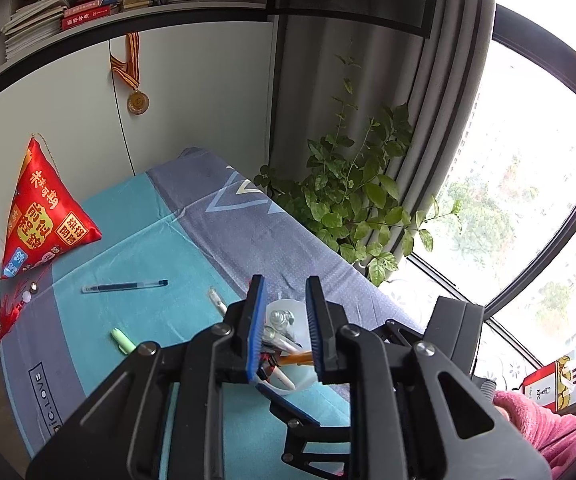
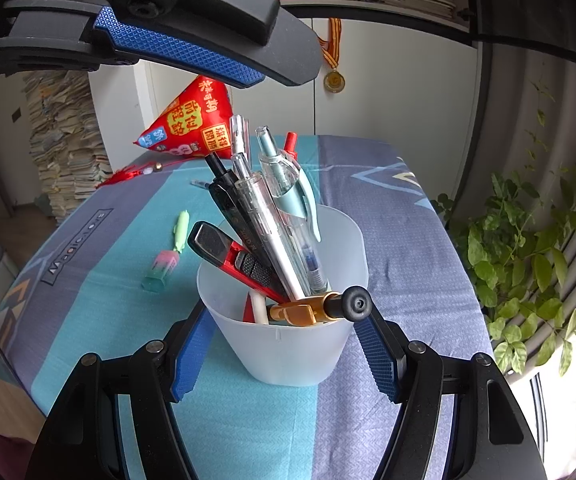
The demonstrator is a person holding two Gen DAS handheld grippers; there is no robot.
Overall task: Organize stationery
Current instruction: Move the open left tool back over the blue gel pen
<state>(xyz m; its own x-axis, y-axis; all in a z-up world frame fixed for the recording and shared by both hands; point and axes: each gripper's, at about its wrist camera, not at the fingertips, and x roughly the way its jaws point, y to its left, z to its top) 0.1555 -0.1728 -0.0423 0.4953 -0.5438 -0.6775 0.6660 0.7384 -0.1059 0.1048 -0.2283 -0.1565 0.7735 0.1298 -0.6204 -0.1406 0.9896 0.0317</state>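
Note:
A translucent white cup stands on the blue cloth, and my right gripper is shut on its sides. Several pens, a red utility knife and a gold-and-black tool stick out of it. My left gripper hovers just above the cup, jaws apart with nothing between them; one of its blue pads shows at the top of the right wrist view. Loose on the cloth lie a blue pen, a clear pen, a green highlighter and a pink-and-green eraser.
A red triangular cushion with a tassel sits at the table's far left corner. A leafy plant and a window flank the right edge. White cabinets with a hanging medal stand behind. A pink sleeve is at the lower right.

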